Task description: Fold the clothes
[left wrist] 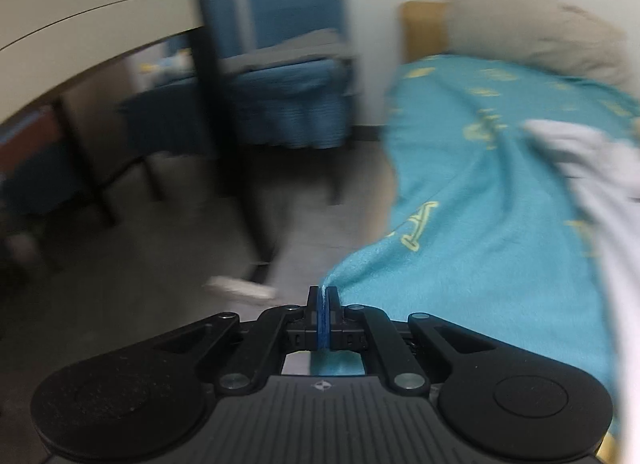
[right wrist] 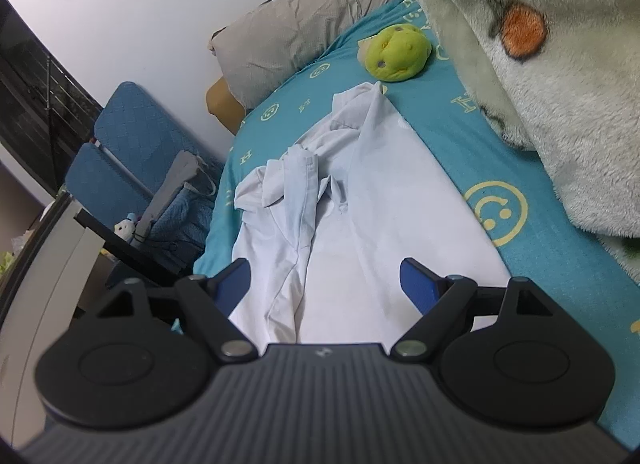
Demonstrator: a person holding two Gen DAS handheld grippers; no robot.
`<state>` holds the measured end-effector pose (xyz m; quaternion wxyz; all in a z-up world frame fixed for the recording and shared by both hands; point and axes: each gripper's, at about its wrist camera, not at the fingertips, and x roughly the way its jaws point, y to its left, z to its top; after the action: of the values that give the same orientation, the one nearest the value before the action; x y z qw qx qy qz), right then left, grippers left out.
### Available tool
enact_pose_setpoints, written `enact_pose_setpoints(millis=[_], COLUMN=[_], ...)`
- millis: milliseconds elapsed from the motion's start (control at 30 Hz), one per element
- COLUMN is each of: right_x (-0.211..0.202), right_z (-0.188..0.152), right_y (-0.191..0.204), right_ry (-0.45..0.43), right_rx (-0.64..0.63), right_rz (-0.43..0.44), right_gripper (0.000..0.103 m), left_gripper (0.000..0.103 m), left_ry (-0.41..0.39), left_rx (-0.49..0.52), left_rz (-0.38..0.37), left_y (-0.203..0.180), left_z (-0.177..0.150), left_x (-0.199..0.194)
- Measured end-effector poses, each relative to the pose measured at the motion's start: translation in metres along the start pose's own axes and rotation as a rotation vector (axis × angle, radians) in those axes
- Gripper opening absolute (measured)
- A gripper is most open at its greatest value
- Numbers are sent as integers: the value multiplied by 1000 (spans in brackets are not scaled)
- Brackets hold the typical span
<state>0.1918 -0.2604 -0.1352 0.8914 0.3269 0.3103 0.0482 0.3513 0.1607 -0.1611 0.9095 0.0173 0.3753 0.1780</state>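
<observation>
Your left gripper (left wrist: 324, 296) is pinched on the teal sheet (left wrist: 480, 224), not the shirt (right wrist: 360, 216) at 12 o'clock under your wide right gripper (right wrist: 324, 280), so pulling could drag the shirt crooked.

Motion-blurred room in left wrist view; white shirt (left wrist: 592, 168) cut off at right edge.

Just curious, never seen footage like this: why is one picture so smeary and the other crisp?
Left wrist view: motion blur smears the chair and bedsheet; only the hand-held gripper stays sharp. Right wrist view: steady, shirt crisp, edges bent by fisheye.
</observation>
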Motion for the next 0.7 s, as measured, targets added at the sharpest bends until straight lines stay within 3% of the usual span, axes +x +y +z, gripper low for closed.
enact_pose_setpoints(millis=[233,367,467,567,700], right_x=[11,17,16,8,-5], right_z=[1,4,6,8,7], right_y=[0,-1,-5,-8,-7], right_ry=[12,18,28,34,30], right_rx=[-37,-55,-43,-22,-13], right_rz=[-27,-46,-58,-57,-31], right_gripper=[84,83,83,83,84], left_gripper=[1,14,46,47,59], left_ry=[70,93,85,69,53], left_rx=[60,41,27,43,38], left_rz=[7,-24,-99,-154,-250], left_y=[-13,-7,1,-2,-16], left_z=[-19,-21,-22,-27,-42], left_x=[23,5,-33,-85,-173])
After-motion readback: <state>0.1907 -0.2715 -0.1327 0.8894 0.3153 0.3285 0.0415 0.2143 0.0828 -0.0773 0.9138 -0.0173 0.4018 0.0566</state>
